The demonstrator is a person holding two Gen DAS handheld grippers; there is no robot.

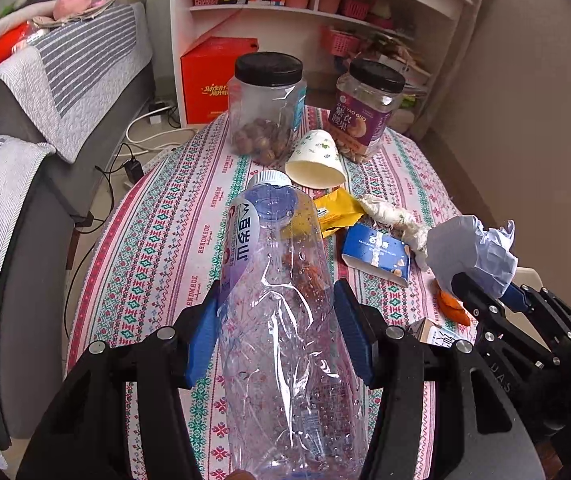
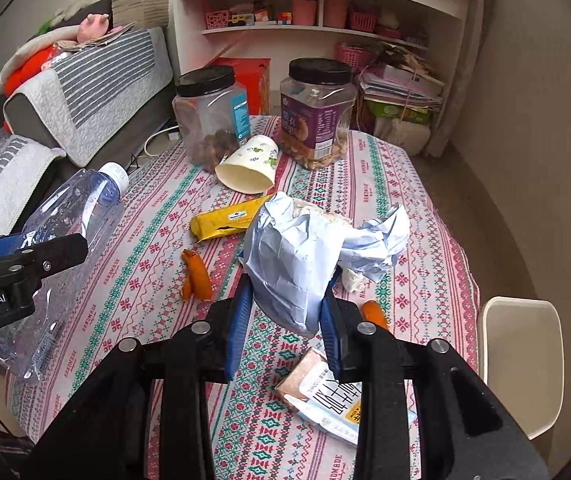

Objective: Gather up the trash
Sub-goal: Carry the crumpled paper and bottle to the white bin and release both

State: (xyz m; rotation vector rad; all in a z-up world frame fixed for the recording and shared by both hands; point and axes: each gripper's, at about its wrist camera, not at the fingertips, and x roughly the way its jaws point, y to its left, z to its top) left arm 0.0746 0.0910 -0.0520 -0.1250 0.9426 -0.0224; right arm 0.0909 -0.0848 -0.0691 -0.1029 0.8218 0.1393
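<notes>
My left gripper [image 1: 277, 320] is shut on an empty clear plastic bottle [image 1: 281, 312] with a white cap, held above the table; it also shows at the left of the right wrist view [image 2: 69, 232]. My right gripper [image 2: 285, 312] is shut on a crumpled pale-blue paper wad [image 2: 305, 256], also seen in the left wrist view [image 1: 473, 252]. On the table lie a tipped paper cup [image 2: 249, 164], a yellow wrapper [image 2: 225, 220], orange peels [image 2: 197, 272], a blue carton [image 1: 377, 252], a white tissue [image 1: 393, 216] and a milk carton [image 2: 325, 392].
Two black-lidded jars [image 2: 213, 116] [image 2: 317, 112] stand at the far end of the patterned tablecloth [image 2: 425, 240]. A grey sofa [image 1: 25, 200] is to the left, a white shelf [image 2: 325, 20] behind, a cream chair [image 2: 521, 360] at the right.
</notes>
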